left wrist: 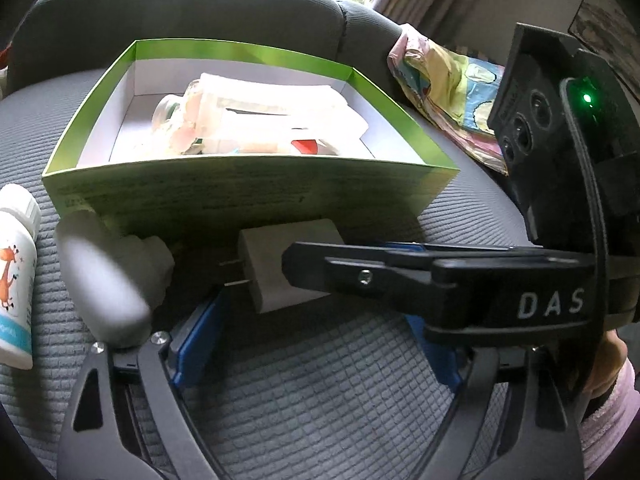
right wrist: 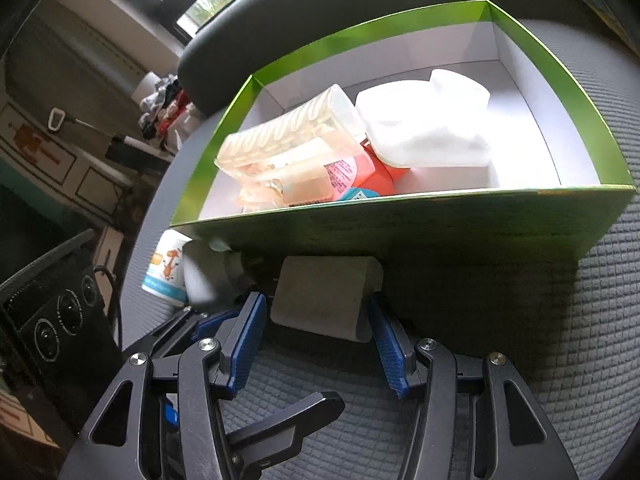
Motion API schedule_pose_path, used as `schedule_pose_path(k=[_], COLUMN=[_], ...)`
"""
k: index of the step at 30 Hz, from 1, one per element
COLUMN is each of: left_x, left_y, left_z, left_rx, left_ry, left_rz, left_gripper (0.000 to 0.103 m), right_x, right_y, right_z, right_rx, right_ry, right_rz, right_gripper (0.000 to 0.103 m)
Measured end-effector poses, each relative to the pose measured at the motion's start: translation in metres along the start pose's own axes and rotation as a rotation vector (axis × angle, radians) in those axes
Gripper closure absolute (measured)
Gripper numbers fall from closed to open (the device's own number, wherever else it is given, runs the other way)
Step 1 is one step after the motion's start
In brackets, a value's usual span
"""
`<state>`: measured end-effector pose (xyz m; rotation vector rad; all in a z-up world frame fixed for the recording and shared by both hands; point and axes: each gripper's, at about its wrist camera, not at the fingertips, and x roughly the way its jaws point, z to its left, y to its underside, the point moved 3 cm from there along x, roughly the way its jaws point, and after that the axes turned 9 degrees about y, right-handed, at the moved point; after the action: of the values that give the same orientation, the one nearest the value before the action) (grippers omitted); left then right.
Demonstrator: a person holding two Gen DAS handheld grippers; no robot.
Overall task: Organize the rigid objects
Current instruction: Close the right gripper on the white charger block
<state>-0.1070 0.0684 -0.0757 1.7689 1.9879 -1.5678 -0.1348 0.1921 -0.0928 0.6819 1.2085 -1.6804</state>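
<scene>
A grey plug adapter (left wrist: 280, 264) with two prongs lies on the grey seat cushion in front of the green box (left wrist: 248, 200). In the right wrist view the adapter (right wrist: 324, 296) sits between my right gripper's blue pads (right wrist: 250, 332), which stand open around it; contact is unclear. My right gripper (right wrist: 316, 336) shows in the left wrist view as a black arm (left wrist: 400, 276) across the adapter. My left gripper (left wrist: 316, 344) is open and empty just behind the adapter. The green box (right wrist: 400, 232) holds several items: a clear bottle (right wrist: 288, 140) and a white container (right wrist: 424, 128).
A white oblong object (left wrist: 108, 276) and a small white bottle with an orange giraffe (left wrist: 16, 276) lie left of the adapter. A colourful bag (left wrist: 448, 88) sits right of the box. The seat back (left wrist: 180, 12) rises behind the box.
</scene>
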Motion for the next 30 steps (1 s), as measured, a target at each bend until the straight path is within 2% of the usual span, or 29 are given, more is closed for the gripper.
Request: schedule_pose_path(k=[2,4,6,10,14,16,18,19,20,30], left_x=[0.0,0.0,0.001,0.003,0.002,0.0,-0.003,-0.005,-0.006,-0.01], left_y=[0.0,0.0,0.0,0.002,0.001,0.002,0.002,0.002,0.003,0.012], left_z=[0.0,0.001,0.002,0.008,0.013,0.015,0.016,0.016,0.017,0.003], left_rx=[-0.003,0.0,0.0,-0.026,-0.067,-0.075,-0.087,-0.092,-0.093,-0.045], left_ry=[-0.003,-0.005,-0.019,-0.049,-0.035,-0.036,-0.035,-0.025,-0.031,-0.06], left_rz=[-0.005,-0.006,-0.005,0.005,-0.005,-0.012,-0.023,-0.028,-0.03,-0.027], left_gripper=[0.016,0.016,0.02,0.028,0.03,0.033,0.041,0.049,0.051,0.051], right_x=[0.002,0.007,0.014,0.018,0.021,0.02,0.018,0.016,0.014,0.002], right_y=[-0.003,-0.004,-0.003,-0.004,-0.002,-0.001,-0.001,0.0,-0.001,0.013], right_z=[0.001,0.002,0.003,0.009,0.017,0.019,0.015,0.014,0.012,0.011], right_rx=[-0.01,-0.004,-0.002,-0.035,-0.08,-0.088,-0.071,-0.062,-0.059,-0.041], right_ry=[0.009,0.007,0.022,0.07,0.125,0.135,0.123,0.115,0.111,0.1], right_rz=[0.004,0.029,0.055,0.037,0.021,0.009,0.0,-0.009,-0.018,-0.043], right_gripper=[0.047,0.036,0.036,0.035,0.036,0.037,0.038,0.048,0.049,0.051])
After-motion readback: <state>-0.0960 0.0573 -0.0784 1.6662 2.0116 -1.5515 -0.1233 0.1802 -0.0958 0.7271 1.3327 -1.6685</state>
